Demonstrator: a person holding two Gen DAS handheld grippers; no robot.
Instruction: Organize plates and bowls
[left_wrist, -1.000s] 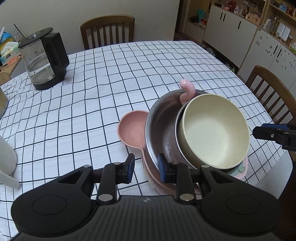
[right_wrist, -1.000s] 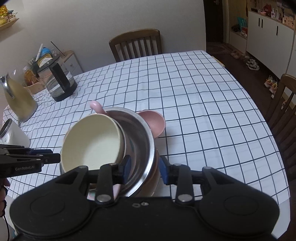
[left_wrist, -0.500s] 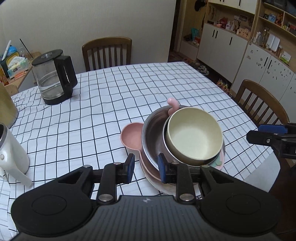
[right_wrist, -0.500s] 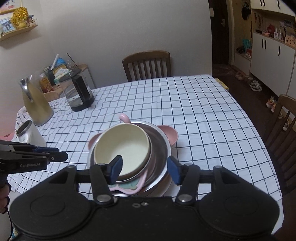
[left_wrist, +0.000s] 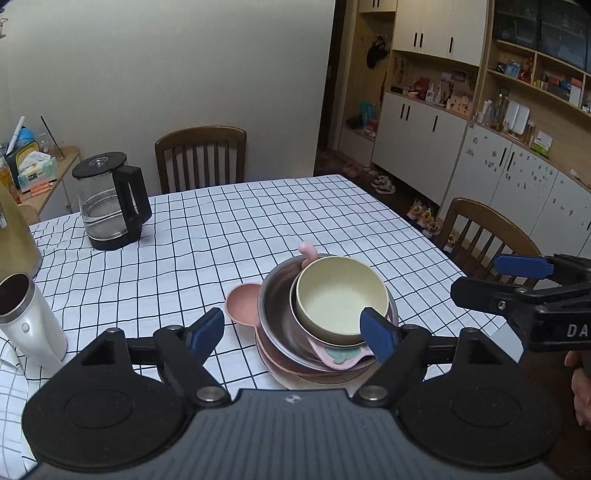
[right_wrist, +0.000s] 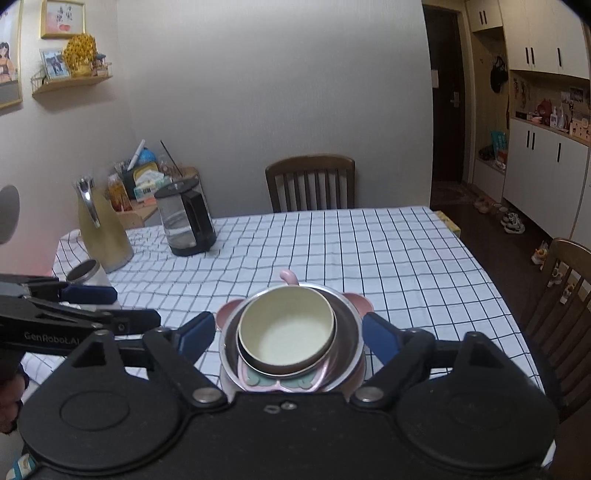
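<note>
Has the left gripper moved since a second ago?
Yes. The left gripper has opened and pulled back from the bowl stack, which now looks smaller against the tablecloth.

Dim, soft indoor light, faint shadows. Strong fisheye bending at edges (dark corner vignetting). Dull sheen on steel bowl (left_wrist: 280, 314). Focus sharp throughout.

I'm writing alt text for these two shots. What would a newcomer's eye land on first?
The stack of dishes near the table's front edge: a cream bowl nested in a steel bowl, over pink plates. Both grippers, left and right, hang open above it. A glass kettle stands at the far left of the checked tablecloth.
</note>
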